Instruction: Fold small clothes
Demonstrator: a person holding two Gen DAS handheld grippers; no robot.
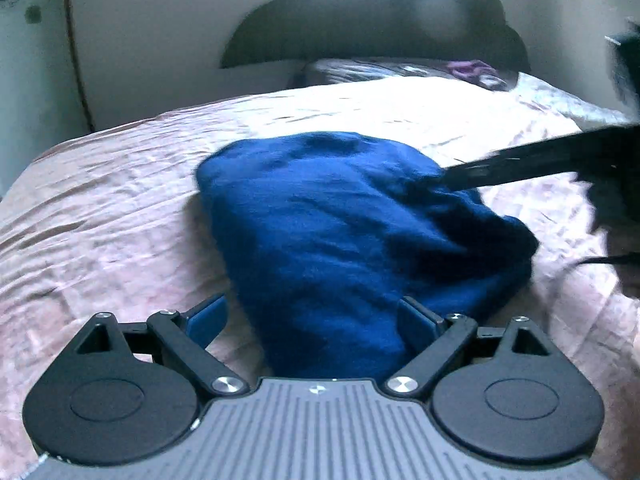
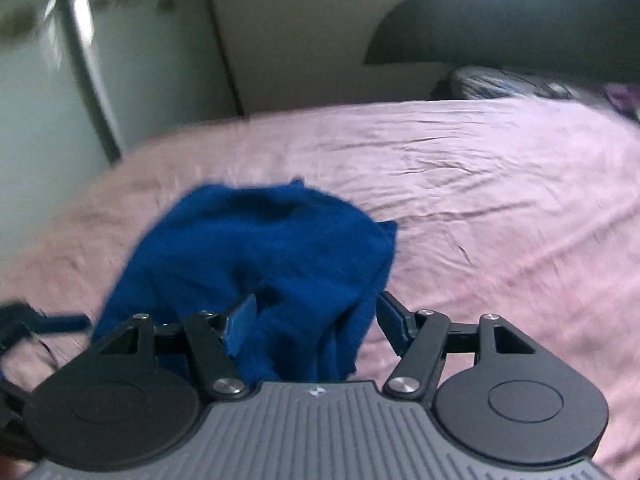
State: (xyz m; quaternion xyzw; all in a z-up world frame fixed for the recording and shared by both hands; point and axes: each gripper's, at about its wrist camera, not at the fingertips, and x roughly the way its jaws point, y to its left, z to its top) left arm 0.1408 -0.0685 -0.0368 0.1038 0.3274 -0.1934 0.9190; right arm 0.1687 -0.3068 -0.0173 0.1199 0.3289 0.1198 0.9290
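My left tongs [image 1: 312,320]: spread apart, straddling the near edge of the crumpled dark-blue knitted garment [image 1: 352,224]. My right tongs [image 2: 316,320]: apart, cloth loose between. Garment lies on pink creased bedsheet [image 2: 500,184]. Advice: pinch one layer only, pull flat.

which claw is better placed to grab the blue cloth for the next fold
Probably the right claw: its open fingers already straddle a raised bunch of the blue cloth. The left claw is open too, over a flatter edge.
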